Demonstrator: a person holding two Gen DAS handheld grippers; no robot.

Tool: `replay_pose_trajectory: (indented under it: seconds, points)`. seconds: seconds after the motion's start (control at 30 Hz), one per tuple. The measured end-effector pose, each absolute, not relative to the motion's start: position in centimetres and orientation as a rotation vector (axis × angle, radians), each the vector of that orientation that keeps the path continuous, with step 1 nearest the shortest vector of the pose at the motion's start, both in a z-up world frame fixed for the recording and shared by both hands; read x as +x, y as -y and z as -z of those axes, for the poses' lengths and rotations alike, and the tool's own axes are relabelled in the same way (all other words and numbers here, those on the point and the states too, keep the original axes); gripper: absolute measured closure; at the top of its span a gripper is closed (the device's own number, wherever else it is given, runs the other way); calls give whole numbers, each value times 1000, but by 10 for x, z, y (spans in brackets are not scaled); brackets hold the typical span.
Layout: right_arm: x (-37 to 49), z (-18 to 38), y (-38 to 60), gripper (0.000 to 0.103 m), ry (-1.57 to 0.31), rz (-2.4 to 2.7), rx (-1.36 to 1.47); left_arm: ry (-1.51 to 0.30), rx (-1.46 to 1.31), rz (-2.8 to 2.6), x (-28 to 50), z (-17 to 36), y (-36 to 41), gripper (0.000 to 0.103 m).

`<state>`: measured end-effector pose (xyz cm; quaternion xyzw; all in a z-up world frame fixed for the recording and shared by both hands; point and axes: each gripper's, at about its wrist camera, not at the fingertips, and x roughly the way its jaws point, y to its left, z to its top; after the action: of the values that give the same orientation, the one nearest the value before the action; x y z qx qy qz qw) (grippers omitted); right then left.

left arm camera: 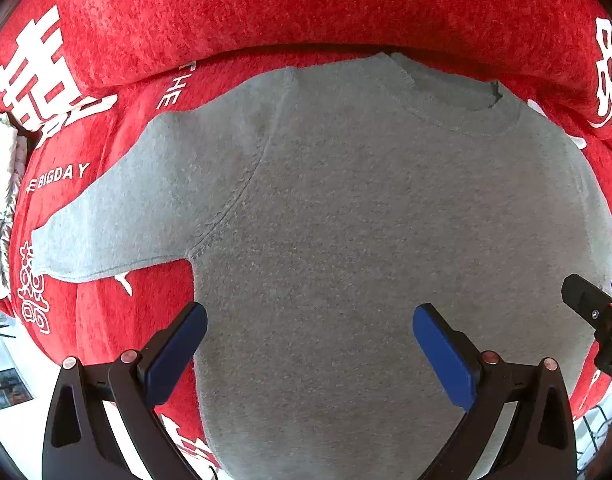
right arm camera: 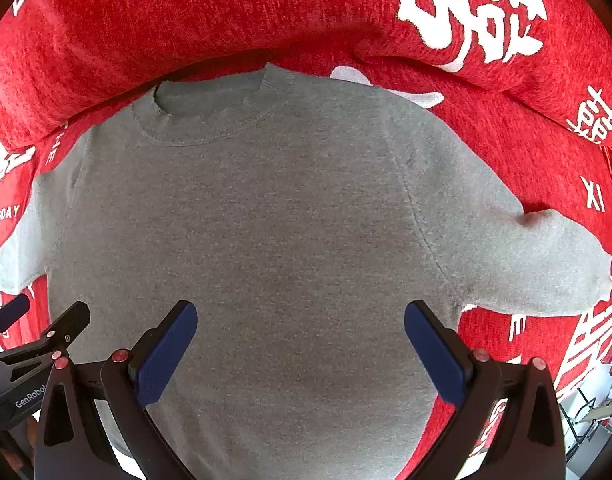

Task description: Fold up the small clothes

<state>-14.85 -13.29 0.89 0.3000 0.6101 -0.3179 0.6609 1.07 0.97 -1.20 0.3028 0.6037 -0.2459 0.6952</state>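
Note:
A small grey short-sleeved knit top (left arm camera: pixel 366 220) lies flat and spread out on a red cover, neck at the far side, also in the right wrist view (right arm camera: pixel 266 220). Its left sleeve (left arm camera: pixel 118 216) and right sleeve (right arm camera: pixel 546 264) stick out to the sides. My left gripper (left arm camera: pixel 310 320) is open and empty above the lower left body of the top. My right gripper (right arm camera: pixel 300 316) is open and empty above the lower middle of the top. Each gripper shows at the edge of the other's view: the right one (left arm camera: pixel 598 304) and the left one (right arm camera: pixel 34 328).
The red plush cover (left arm camera: pixel 306 4) with white characters and lettering lies under the top and rises as a cushioned back behind it (right arm camera: pixel 186 20). White floor and dark stands show at the lower corners (right arm camera: pixel 594 408).

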Motion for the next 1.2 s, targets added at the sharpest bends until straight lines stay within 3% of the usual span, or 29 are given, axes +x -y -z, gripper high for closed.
replay_pose_trajectory:
  seconds: [1.2]
  points:
    - [-138, -15, 121, 0, -1390, 714, 620, -1340, 679, 527, 21, 9, -24, 0]
